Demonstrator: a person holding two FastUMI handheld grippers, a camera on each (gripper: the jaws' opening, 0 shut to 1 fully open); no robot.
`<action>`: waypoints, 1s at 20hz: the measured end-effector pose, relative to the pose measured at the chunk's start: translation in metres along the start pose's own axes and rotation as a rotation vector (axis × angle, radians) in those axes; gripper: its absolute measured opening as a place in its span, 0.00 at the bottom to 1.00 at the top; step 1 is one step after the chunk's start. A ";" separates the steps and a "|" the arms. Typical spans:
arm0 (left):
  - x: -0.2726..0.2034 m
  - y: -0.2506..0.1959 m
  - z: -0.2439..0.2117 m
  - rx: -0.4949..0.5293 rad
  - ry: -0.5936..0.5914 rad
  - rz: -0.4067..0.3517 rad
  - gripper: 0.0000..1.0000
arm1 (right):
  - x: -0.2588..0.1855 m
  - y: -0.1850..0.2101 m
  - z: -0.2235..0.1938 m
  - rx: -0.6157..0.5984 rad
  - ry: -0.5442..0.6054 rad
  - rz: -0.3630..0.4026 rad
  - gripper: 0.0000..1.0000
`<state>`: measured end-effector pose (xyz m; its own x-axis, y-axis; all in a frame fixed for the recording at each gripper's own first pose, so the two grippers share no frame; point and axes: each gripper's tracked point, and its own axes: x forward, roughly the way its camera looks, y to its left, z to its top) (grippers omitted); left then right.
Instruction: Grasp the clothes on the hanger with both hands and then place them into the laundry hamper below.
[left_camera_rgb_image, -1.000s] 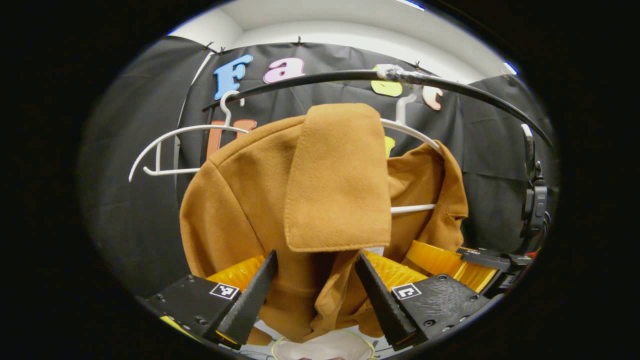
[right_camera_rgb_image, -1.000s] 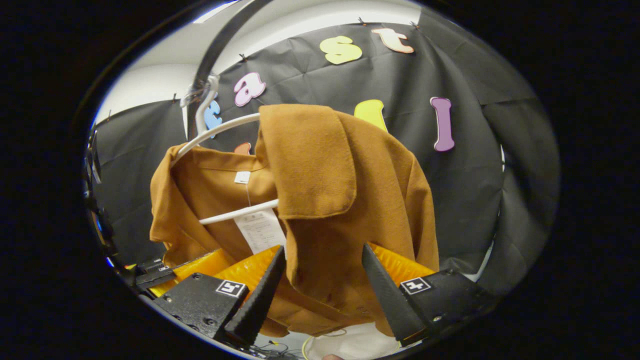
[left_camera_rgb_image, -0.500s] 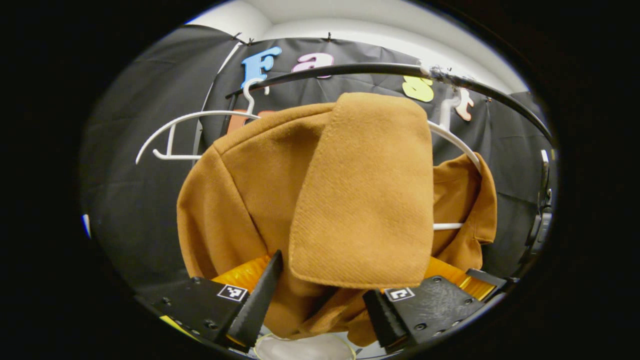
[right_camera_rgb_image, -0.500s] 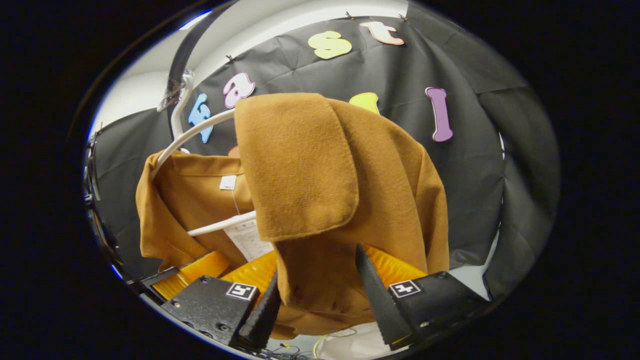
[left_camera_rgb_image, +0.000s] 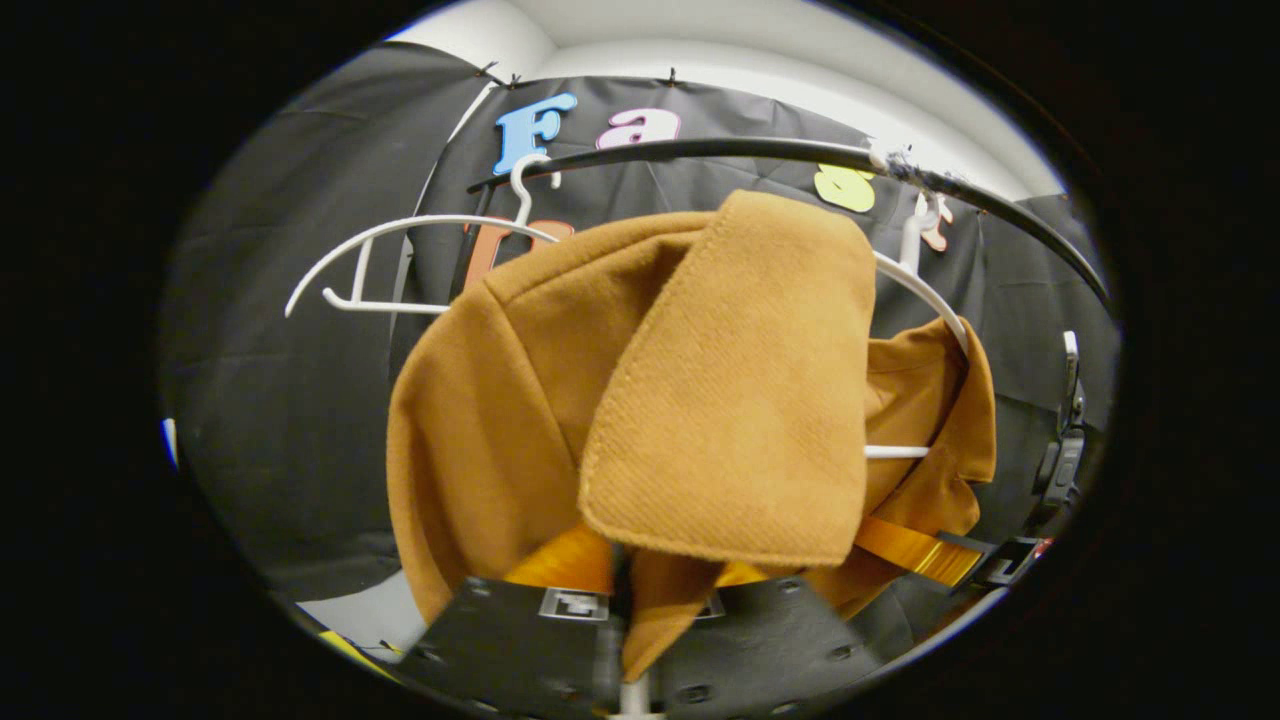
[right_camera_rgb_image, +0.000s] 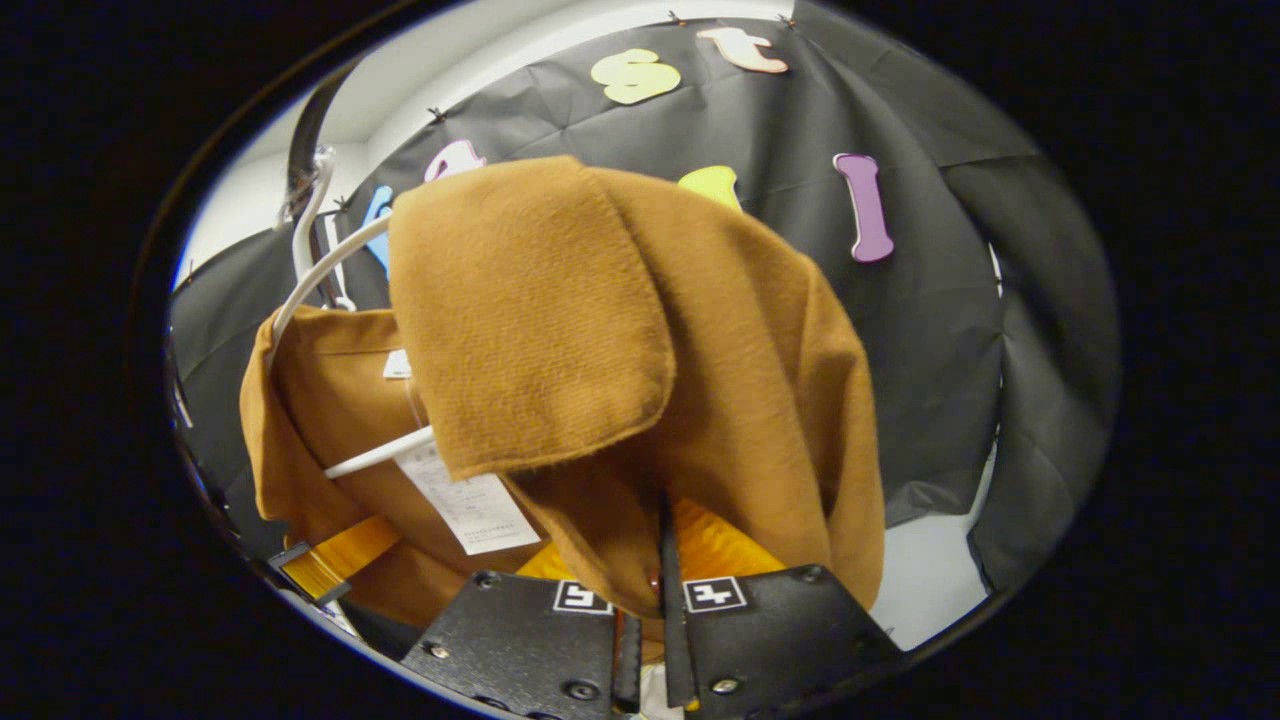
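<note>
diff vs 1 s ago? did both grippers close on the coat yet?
Yes. Both grippers moved in toward the brown coat and went from wide open to closed: the left gripper now pinches the front edge below the lapel, and the right gripper pinches the other front edge. Unchanged: the coat still hangs on its white hanger from the black rail, and the empty hanger stays beside it.

From here I can't see my left tool's (left_camera_rgb_image: 630, 640) fingertips; the brown jacket (left_camera_rgb_image: 700, 400) drapes over them. The right tool's (right_camera_rgb_image: 650, 610) tips are likewise buried in its fabric. The jacket covers most of its white hanger (left_camera_rgb_image: 925, 290). The paper tag's (right_camera_rgb_image: 462, 500) print is too small to read. The hamper is hidden.
</note>
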<state>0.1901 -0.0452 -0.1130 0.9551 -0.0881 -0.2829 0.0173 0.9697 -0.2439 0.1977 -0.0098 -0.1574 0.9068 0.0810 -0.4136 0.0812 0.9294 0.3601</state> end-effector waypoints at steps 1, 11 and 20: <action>-0.001 0.001 -0.001 -0.009 0.009 -0.010 0.08 | -0.004 -0.002 0.003 0.013 -0.004 0.016 0.16; -0.051 0.016 0.017 -0.037 -0.013 0.004 0.09 | -0.040 -0.053 0.048 0.108 -0.105 0.022 0.11; -0.073 0.045 0.058 -0.082 -0.061 0.008 0.09 | -0.064 -0.060 0.079 0.204 -0.159 0.098 0.08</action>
<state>0.1383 0.0186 -0.0497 0.9715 -0.0642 -0.2282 -0.0119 0.9482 -0.3175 0.1676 -0.0989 -0.0866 0.9667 0.0939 -0.2379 0.0574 0.8267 0.5597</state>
